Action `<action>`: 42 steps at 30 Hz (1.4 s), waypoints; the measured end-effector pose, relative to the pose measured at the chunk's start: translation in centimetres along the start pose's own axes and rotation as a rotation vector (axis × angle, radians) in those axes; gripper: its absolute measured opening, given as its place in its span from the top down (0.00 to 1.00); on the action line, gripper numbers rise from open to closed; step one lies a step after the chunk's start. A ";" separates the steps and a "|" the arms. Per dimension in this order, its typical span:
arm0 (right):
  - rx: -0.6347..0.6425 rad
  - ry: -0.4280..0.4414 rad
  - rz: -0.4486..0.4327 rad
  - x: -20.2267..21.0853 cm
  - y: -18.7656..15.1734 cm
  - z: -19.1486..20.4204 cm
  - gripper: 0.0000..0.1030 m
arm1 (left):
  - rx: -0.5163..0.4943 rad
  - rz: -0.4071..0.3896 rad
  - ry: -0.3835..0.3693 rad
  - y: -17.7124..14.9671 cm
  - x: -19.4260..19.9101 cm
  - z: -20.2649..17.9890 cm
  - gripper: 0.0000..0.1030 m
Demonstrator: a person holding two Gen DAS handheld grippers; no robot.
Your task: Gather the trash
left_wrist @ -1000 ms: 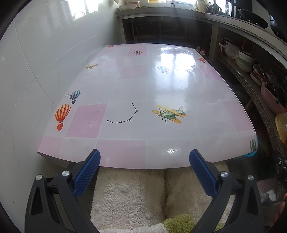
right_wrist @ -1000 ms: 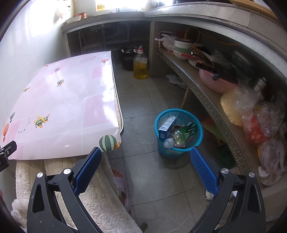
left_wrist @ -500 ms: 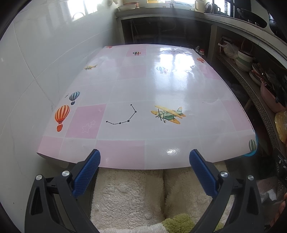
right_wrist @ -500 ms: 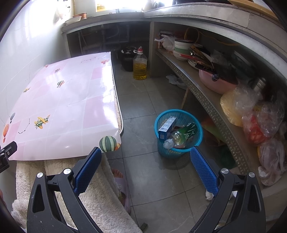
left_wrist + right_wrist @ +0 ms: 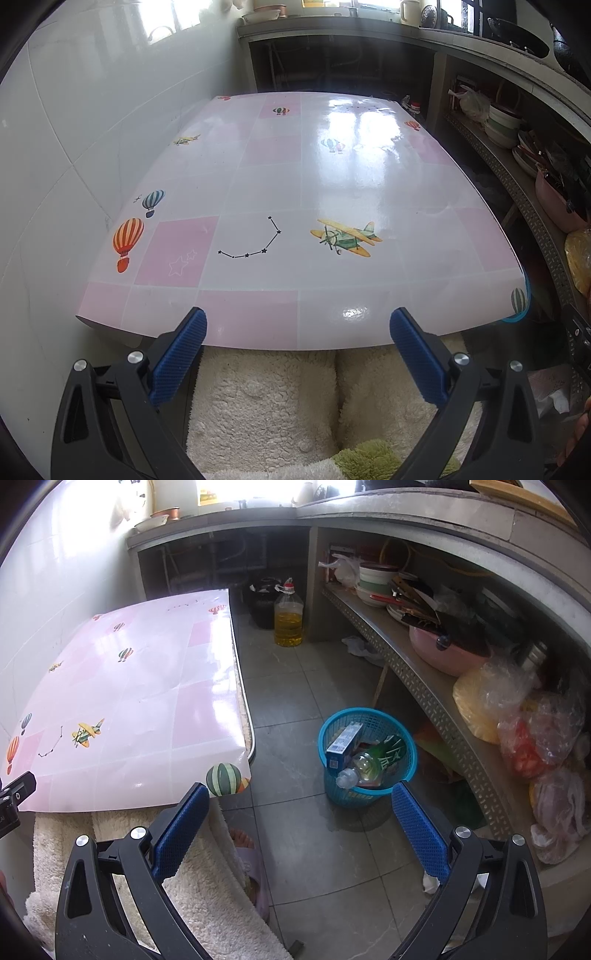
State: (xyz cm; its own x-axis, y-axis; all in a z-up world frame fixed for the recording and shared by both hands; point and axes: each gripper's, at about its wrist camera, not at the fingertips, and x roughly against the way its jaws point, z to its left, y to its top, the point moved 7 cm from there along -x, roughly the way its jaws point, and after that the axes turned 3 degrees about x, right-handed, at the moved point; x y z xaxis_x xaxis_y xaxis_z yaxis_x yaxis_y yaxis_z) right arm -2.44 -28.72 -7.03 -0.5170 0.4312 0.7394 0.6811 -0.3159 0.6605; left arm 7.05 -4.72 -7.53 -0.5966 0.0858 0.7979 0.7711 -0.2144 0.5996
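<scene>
The jaws of the left gripper (image 5: 297, 347) stood wide apart and held nothing. Between them, a little ahead, was the near edge of the counter (image 5: 258, 184), which carried a glossy pink and white checked cover with printed pictures. A green and yellow airplane print (image 5: 345, 238) lay ahead of the right jaw, a black constellation line (image 5: 255, 240) ahead of the gap, and an orange striped balloon print (image 5: 127, 238) far out to the left of the left jaw. Under the jaws lay a cream fluffy cushion (image 5: 266, 402).

The jaws of the right gripper (image 5: 297, 827) were also wide apart and empty. Ahead of the right jaw, just beyond its blue pad, a blue basket (image 5: 369, 716) stood on the grey tiled floor (image 5: 317, 849). Inside the basket were the collected pieces of trash: a blue and white carton (image 5: 343, 744) leaned against the left wall, a clear plastic bottle (image 5: 356, 770) lay with its cap toward the jaws, and a green wrapper (image 5: 393, 753) was on the right side. The counter corner with a green striped balloon print (image 5: 223, 779) was just ahead of the left jaw. Far ahead of the gap, a bottle of yellow oil (image 5: 288, 618) stood upright on the floor. To the right of the right jaw ran a shelf (image 5: 424, 690) with bowls and plastic bags.
</scene>
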 end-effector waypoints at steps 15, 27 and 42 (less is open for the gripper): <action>-0.003 -0.002 -0.001 0.1 0.0 0.2 0.08 | 0.002 0.004 -0.001 0.3 0.1 0.0 0.06; -0.005 -0.001 -0.001 0.0 0.0 0.3 0.08 | 0.000 0.006 -0.003 0.4 0.1 0.0 0.05; -0.007 -0.001 -0.001 0.0 0.0 0.4 0.08 | 0.001 0.005 -0.001 0.3 0.1 0.0 0.05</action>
State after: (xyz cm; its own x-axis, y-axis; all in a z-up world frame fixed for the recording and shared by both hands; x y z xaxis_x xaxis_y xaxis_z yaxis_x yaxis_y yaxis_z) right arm -2.25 -28.38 -7.07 -0.5172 0.4322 0.7387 0.6772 -0.3212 0.6620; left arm 7.23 -4.80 -7.23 -0.5923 0.0859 0.8011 0.7744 -0.2140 0.5954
